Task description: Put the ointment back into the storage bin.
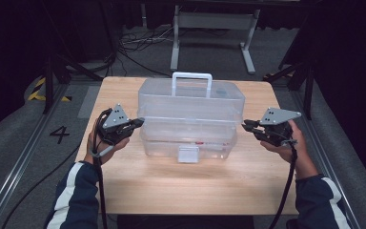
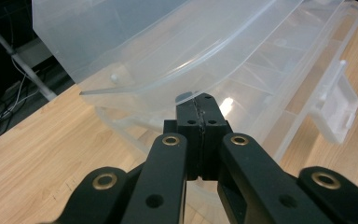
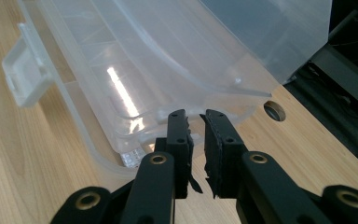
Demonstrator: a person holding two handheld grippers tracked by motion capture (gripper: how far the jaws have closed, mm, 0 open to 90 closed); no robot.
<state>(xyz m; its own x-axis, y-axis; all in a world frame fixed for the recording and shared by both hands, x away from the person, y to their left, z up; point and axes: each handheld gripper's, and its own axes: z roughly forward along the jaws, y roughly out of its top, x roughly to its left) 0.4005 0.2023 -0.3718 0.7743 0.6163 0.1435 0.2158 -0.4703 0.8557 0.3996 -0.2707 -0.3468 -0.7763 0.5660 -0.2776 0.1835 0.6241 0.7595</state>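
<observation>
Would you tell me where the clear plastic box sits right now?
In the high view the clear plastic box stands mid-table, its white handle at the far side, between the left gripper and right gripper.

The light wooden surface stands on grey carpet, with dark curtains closing off both sides of the dim room. Beyond the far edge, a white metal frame rises among loose cables. On the left floor are a painted number four and yellow-black hazard tape.
</observation>
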